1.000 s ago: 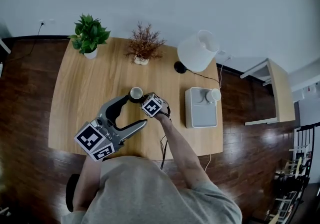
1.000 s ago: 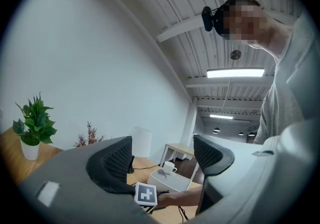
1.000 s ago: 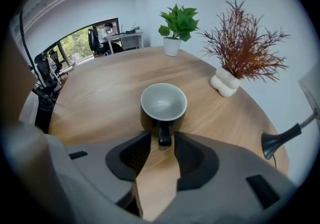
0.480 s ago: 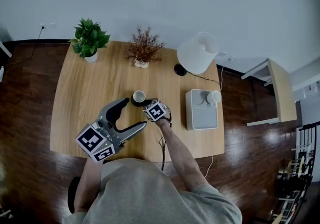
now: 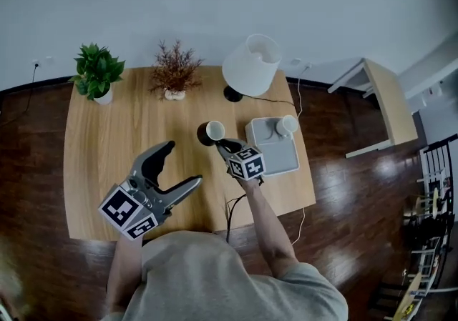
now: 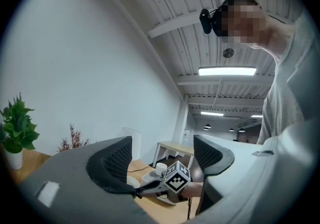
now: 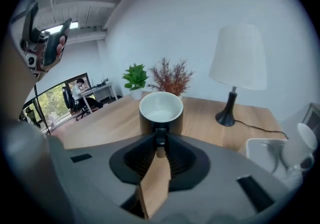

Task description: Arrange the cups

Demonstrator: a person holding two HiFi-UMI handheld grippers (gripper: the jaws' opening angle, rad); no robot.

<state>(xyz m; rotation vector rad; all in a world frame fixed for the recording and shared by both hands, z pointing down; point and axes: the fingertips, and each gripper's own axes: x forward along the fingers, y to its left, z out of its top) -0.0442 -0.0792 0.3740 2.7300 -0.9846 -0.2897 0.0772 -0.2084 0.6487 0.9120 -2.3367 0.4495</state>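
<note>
1. The step in hand looked like the carry. The right tongs [image 5: 223,144] were pressed together on the handle of the black cup [image 5: 211,131], pinching it.
2. That cup, white inside and upright, sat just beyond the tong tips near the middle of the head view. It was just left of the grey tray [image 5: 275,159]. It seemed clear of the tabletop [image 5: 107,141], though I could not be sure.
3. A white cup [image 5: 287,125] stood at the tray's upper right corner.
4. The left tongs [image 5: 183,165], at the lower left, were spread wide with nothing between them, well apart from the black cup.
5. The next move likely called for bringing the black cup beside the white one. It would need to stay level and be set down before the pinch loosened, since a grip on the handle alone could let it swing.
</note>
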